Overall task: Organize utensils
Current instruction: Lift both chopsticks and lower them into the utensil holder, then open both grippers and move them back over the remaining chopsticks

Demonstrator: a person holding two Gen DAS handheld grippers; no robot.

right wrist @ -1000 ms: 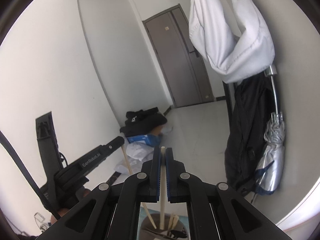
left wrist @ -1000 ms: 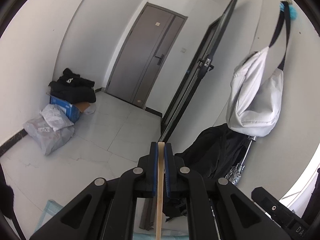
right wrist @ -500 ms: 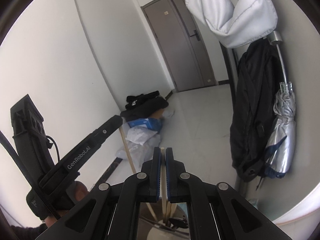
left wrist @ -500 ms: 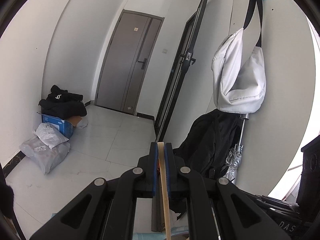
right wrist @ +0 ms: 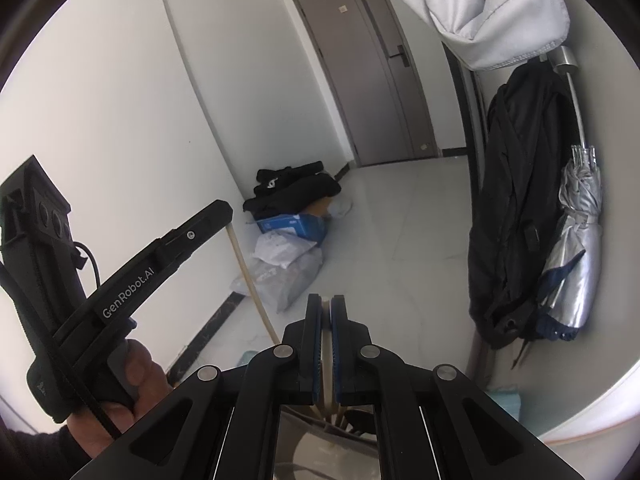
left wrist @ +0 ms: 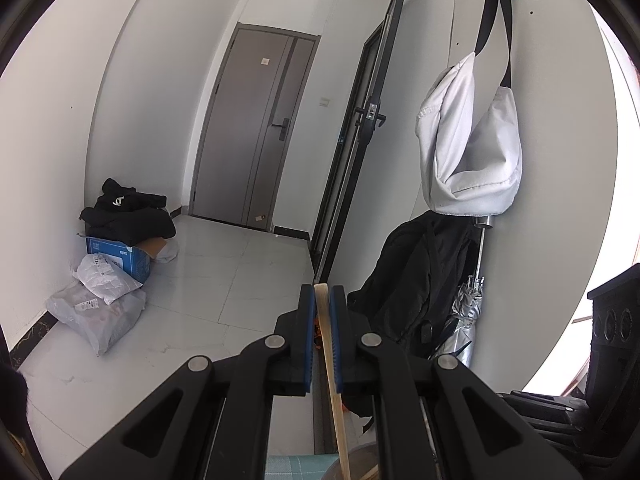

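Each camera sits close behind its own claw, looking forward and slightly downward along the fingers into a hallway. Both views share the grey door (left wrist: 256, 128), tiled floor (right wrist: 384, 216), white hanging bag (left wrist: 472, 148) and folded umbrella (right wrist: 576, 248).

Two grippers: the left gripper (left wrist: 321, 300) and the right gripper (right wrist: 326, 312), each clamped on one wooden utensil, namely a bamboo stick (left wrist: 332, 360) and a pale stick (right wrist: 326, 352). One hand (right wrist: 120, 392) shows. One metal holder (right wrist: 320, 452) at the bottom edge of the right wrist view; the number of utensils standing in it cannot be counted. Doors: one grey closed door (left wrist: 256, 128), one black-framed open door (left wrist: 360, 140). One white bag (left wrist: 468, 152). One black coat (left wrist: 416, 280). One folded umbrella (left wrist: 464, 312). One blue box (left wrist: 120, 260). Two plastic parcels (left wrist: 100, 300). One heap of black clothing (left wrist: 128, 212).
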